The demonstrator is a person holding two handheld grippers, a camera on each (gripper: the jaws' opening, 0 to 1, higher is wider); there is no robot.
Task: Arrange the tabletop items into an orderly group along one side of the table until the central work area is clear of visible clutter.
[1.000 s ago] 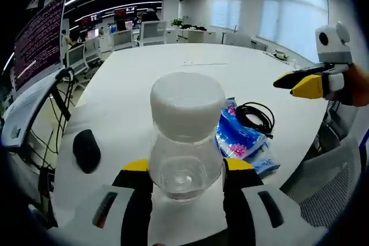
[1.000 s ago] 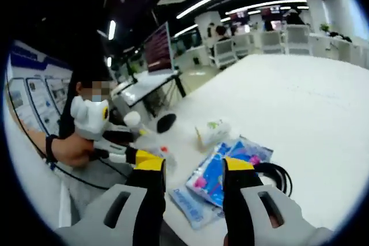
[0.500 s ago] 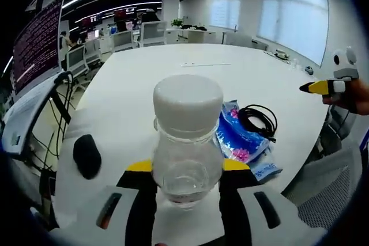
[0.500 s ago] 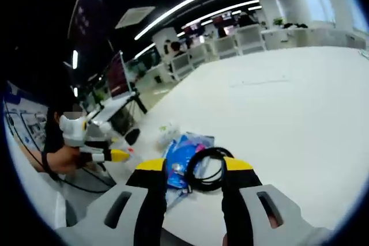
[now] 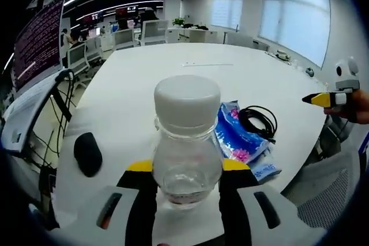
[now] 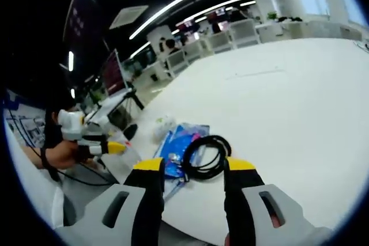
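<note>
We grip a clear white-capped bottle [image 5: 186,142] in our left hand-held gripper [image 5: 185,168]; our right hand-held gripper [image 6: 190,168] gapes, empty, just short of the black cable coil [image 6: 206,155] on the table [image 6: 300,102].

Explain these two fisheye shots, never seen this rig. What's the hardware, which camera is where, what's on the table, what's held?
There is no robot arm here: a person holds a two-jaw claw in each hand, and a fisheye camera rides on each claw, looking forward along its jaws.

In the left gripper view, the left claw is shut on a clear bottle with a white cap. The white table carries a black mouse, blue packets and a coiled black cable. The other claw's yellow tip pokes in at the right edge.

In the right gripper view, the right claw is open and holds nothing; the same cable lies just ahead of its jaws, beside the blue packets. At the left, the person's hand holds the left claw.
</note>
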